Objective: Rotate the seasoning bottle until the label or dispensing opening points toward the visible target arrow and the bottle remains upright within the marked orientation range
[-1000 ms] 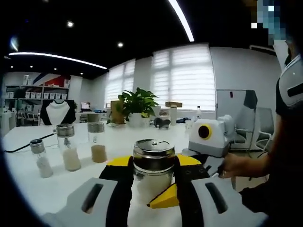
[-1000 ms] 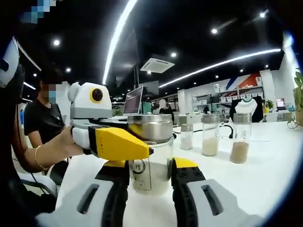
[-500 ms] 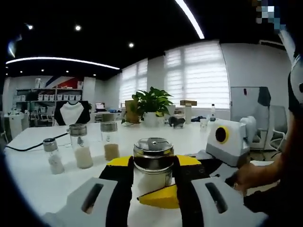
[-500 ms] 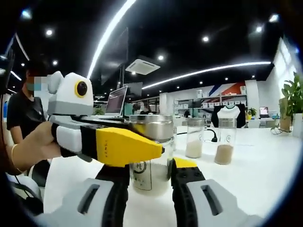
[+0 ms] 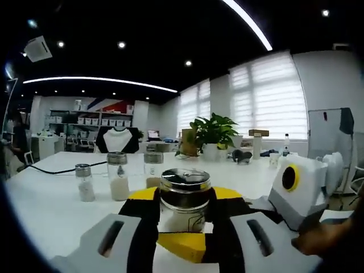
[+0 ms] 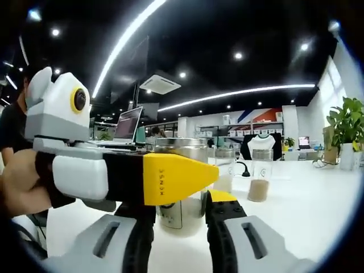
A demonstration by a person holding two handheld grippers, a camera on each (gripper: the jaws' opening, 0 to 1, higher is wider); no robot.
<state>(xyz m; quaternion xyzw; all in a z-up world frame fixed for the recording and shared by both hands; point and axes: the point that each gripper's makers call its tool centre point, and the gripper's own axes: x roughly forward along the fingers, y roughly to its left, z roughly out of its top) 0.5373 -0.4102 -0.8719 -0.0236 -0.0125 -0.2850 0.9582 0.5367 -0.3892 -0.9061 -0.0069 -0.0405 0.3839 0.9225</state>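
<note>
Bottle held for rotation
My left claw [image 5: 183,219] and right claw [image 6: 181,219] both clamp the seasoning bottle [image 5: 183,196] at lower centre, keeping it upright while turning.

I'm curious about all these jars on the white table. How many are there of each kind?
Wide steel-lidded seasoning bottle between the jaws: 1
Tall jars of white powder: 2
Tall jar of brown powder: 1
Total: 4
</note>
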